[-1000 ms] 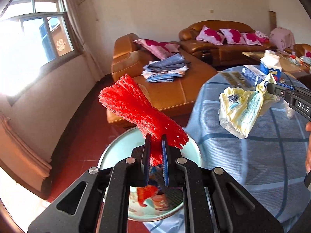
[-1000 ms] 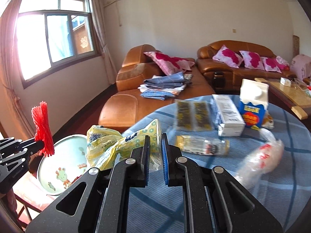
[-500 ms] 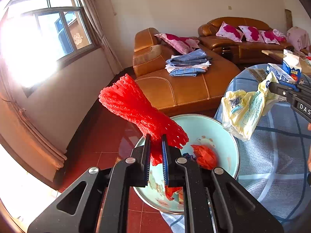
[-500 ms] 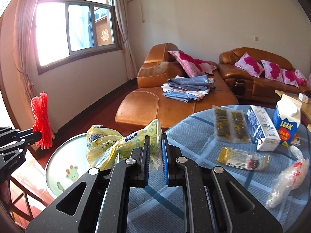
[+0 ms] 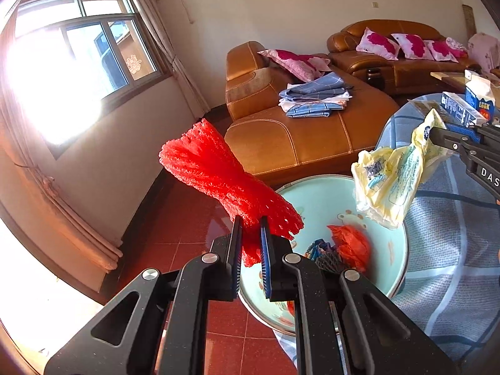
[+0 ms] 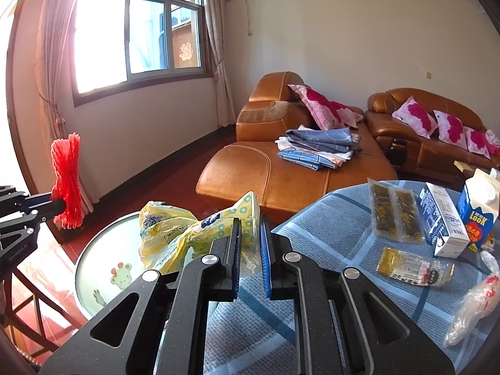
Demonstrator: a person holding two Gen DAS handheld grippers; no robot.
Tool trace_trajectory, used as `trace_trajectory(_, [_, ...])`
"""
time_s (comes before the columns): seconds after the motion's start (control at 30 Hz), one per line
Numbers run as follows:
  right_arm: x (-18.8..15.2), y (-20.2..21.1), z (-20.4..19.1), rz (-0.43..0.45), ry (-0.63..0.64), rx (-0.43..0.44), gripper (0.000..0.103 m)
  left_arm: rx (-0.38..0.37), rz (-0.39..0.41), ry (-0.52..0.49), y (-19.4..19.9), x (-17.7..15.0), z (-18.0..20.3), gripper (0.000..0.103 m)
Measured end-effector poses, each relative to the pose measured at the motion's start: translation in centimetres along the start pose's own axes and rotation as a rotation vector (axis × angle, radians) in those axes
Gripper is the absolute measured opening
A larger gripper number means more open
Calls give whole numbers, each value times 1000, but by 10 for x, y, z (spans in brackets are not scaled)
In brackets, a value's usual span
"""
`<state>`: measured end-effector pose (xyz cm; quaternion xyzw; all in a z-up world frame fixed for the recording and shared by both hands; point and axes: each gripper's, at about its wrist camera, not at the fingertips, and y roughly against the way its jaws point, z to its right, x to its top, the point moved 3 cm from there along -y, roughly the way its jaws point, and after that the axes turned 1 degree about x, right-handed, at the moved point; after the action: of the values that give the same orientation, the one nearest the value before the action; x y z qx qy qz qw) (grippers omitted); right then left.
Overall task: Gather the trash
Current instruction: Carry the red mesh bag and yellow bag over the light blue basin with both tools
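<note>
The left gripper (image 5: 250,234) is clenched on a red foam fruit net (image 5: 218,181), which sticks up and away from its jaws, above the near-left rim of a pale green basin (image 5: 318,193). The right gripper (image 6: 250,234) is clamped on a crumpled yellow plastic bag (image 6: 175,234), which hangs over the basin's far right side. The basin sits beside a round table with a blue checked cloth (image 6: 328,225) and already holds an orange bag (image 5: 350,247) and a dark wrapper. On the table remain snack packets (image 6: 395,215), a milk carton (image 6: 476,212), a box and a clear bag.

Risk: both pieces are light and springy. Let go near the rim, the net could bounce onto the red tiled floor, or the bag could drift out.
</note>
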<state>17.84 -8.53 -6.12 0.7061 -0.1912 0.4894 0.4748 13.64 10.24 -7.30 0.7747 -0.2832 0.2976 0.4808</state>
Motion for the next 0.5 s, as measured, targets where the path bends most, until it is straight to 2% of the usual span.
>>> trace_trajectory(0.5, [-4,1,-17,9,82,2,12,-1,-10,-30,-3,-3,4,10])
